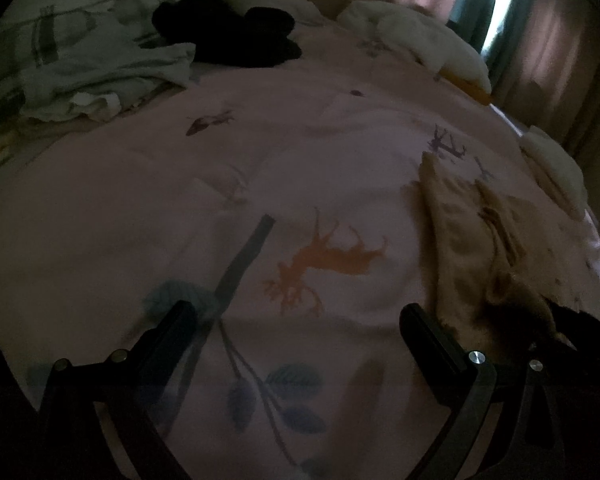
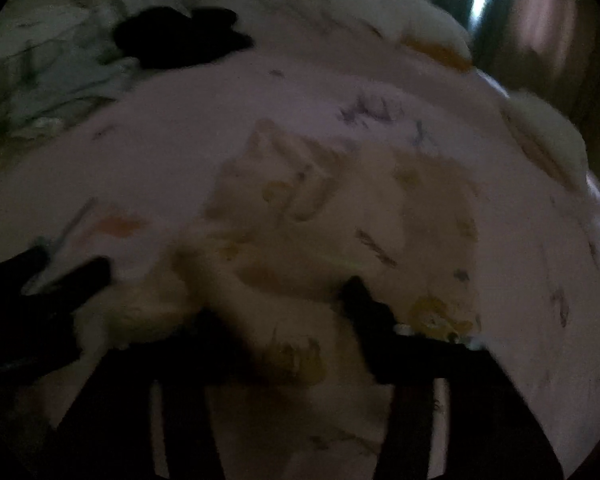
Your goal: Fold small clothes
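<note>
A small cream garment with yellow prints (image 2: 340, 208) lies crumpled on the pink bedspread (image 2: 180, 152). In the left wrist view it shows as tan cloth (image 1: 472, 240) at the right. My left gripper (image 1: 296, 312) is open and empty over the bedspread (image 1: 180, 200), left of the garment. My right gripper (image 2: 284, 304) hovers over the garment's near part with its fingers wide apart and cloth between them; the view is blurred. The left gripper's fingers (image 2: 80, 276) show at the left of the right wrist view.
A pile of pale plaid clothes (image 1: 80, 52) and a black garment (image 1: 228, 32) lie at the far left. White pillows or bedding (image 1: 420, 36) sit at the far edge. Curtains with a bright gap (image 1: 504, 0) hang behind the bed.
</note>
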{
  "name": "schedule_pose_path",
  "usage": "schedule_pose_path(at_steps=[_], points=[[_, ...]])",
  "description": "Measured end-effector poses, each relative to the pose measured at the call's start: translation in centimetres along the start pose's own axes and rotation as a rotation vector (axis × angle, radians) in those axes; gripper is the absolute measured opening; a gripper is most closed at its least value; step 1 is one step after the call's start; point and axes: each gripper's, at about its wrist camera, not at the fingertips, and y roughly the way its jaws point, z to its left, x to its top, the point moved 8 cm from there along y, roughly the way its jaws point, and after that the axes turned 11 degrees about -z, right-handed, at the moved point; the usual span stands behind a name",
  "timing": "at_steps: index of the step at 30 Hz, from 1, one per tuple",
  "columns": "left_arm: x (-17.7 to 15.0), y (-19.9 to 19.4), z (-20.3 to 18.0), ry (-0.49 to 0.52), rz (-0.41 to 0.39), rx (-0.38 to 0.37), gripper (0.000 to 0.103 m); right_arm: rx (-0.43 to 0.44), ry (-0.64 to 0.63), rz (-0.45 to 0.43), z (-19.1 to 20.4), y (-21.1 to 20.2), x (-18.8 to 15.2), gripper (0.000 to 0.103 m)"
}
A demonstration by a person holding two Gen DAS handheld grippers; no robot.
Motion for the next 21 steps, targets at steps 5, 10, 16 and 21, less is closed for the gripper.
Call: schedule_pose_path(at_steps=[5,10,16,21], points=[[-0.1,0.1,0.0,0.025,-0.001,0.026,0.101,0.138,0.316,-0.034,-2.9,-0.7,1.3,0.013],[0.1,0.2,0.0,0.001,-0.007,0.032,0.101,0.378,0.513,-0.163,-3.1,-3.4,4.7,0.012],[0.1,0.2,0.3,-0.035,-0.009,0.020,0.101,0.341,0.195,-0.034,3.0,-1.7,1.3,0.017],[-0.1,0.3,0.3,0.028,-0.009,0.049,0.101,0.385,0.193,-0.009,3.8,-1.1,0.1,0.041]])
